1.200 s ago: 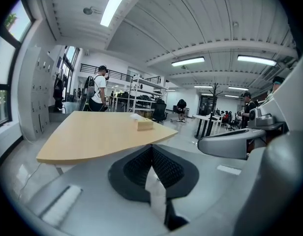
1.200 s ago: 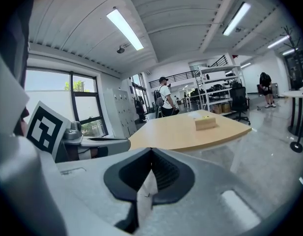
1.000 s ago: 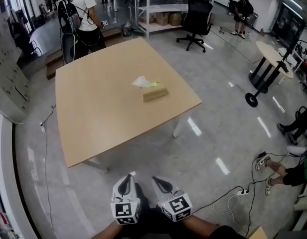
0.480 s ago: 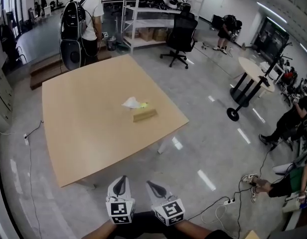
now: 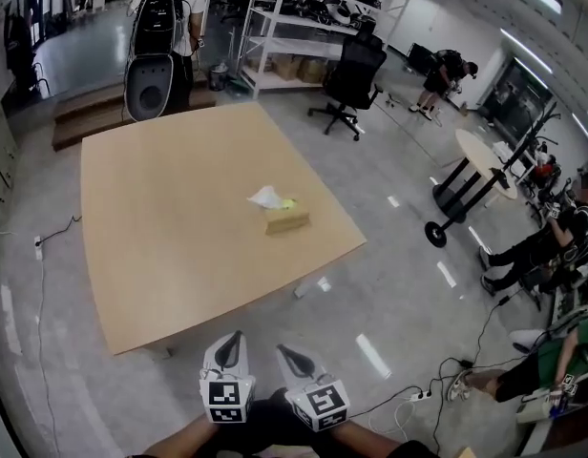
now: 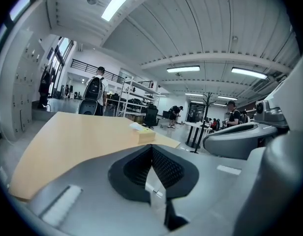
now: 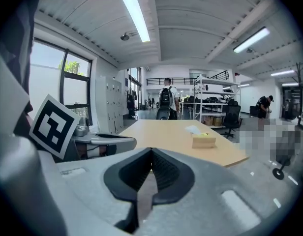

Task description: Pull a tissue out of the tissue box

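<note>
A tan tissue box (image 5: 287,218) lies near the right side of the light wooden table (image 5: 160,246), with a white tissue (image 5: 267,197) sticking out of it to the upper left. The tissue box (image 6: 145,134) shows small in the left gripper view, and the box (image 7: 203,141) also shows in the right gripper view. My left gripper (image 5: 230,338) and right gripper (image 5: 283,352) hang side by side off the table's near edge, far from the box. Both have their jaws together with nothing between them.
A person with a black backpack (image 5: 158,29) stands beyond the table's far edge. A black office chair (image 5: 352,74) and white shelves (image 5: 286,29) stand at the back. A round standing table (image 5: 473,175), seated people and floor cables (image 5: 418,394) are at the right.
The view has swung and the table sits closer and more central. Both grippers have shifted slightly left and stay shut side by side. The person with the backpack now stands nearer the table's far edge.
</note>
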A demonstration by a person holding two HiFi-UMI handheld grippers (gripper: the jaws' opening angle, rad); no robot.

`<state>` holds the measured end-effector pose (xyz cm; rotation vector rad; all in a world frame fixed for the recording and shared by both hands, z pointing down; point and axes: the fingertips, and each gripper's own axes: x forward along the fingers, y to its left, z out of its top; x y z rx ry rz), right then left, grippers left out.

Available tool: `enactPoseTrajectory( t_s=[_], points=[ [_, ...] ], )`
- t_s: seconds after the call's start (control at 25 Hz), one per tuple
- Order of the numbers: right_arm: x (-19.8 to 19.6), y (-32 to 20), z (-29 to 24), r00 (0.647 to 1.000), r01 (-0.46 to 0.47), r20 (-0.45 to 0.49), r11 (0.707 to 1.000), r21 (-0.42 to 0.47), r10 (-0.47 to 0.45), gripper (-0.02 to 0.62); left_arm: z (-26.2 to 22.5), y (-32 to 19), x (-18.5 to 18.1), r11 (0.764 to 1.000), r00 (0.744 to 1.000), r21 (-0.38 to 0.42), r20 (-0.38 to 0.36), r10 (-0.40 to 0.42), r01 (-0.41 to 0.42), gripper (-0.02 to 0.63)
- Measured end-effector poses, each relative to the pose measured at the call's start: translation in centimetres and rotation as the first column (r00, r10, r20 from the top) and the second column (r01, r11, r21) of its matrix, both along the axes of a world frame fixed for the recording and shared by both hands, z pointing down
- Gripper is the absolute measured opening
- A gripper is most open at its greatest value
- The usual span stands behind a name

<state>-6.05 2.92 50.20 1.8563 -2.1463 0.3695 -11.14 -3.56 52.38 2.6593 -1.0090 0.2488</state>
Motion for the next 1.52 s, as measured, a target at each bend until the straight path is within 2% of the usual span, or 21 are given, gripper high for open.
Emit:
enactPoseTrajectory(
  t_s=[0.36,0.48,0.72,0.96,1.08,1.28,1.52],
  points=[
    [-2.0,-1.1,0.5,0.998,0.064,-0.018,0.998,-0.025,-0.065,-0.009,0.3,-1.1,-2.5,0.997,0.997,-0.001,-0.022,-0.074,0.074,0.018],
    [-2.5,-1.7,0.8,0.996,0.093,-0.012,0.995,-0.029,-0.094,-0.009,0.6,-1.5,-3.4,0.994,0.994,-0.004,-0.013,-0.11,0.11,0.018],
    [-3.4,-2.1,2.1,0.99,0.137,0.021,0.99,-0.022,-0.136,-0.009,1.2,-1.7,-4.2,0.991,0.991,0.024,0.013,-0.133,0.133,0.018],
    [-4.6,-3.1,3.0,0.982,0.179,0.065,0.984,-0.026,-0.177,-0.009,1.9,-2.1,-5.8,0.986,0.984,0.02,0.054,-0.167,0.167,0.018],
    [-3.7,-3.6,2.7,0.979,0.193,0.071,0.981,-0.026,-0.191,-0.009,0.9,-2.6,-4.8,0.985,0.983,0.01,0.055,-0.174,0.174,0.018],
    [-0.3,-4.4,3.1,0.98,0.177,0.096,0.983,-0.037,-0.173,-0.009,0.9,-3.6,-1.7,0.985,0.983,0.006,0.059,-0.174,0.174,0.018],
    [3.9,-6.6,2.9,0.977,0.197,0.092,0.98,-0.037,-0.193,-0.009,1.0,-5.6,2.3,0.981,0.981,-0.037,0.038,-0.191,0.192,0.018]
  ],
)
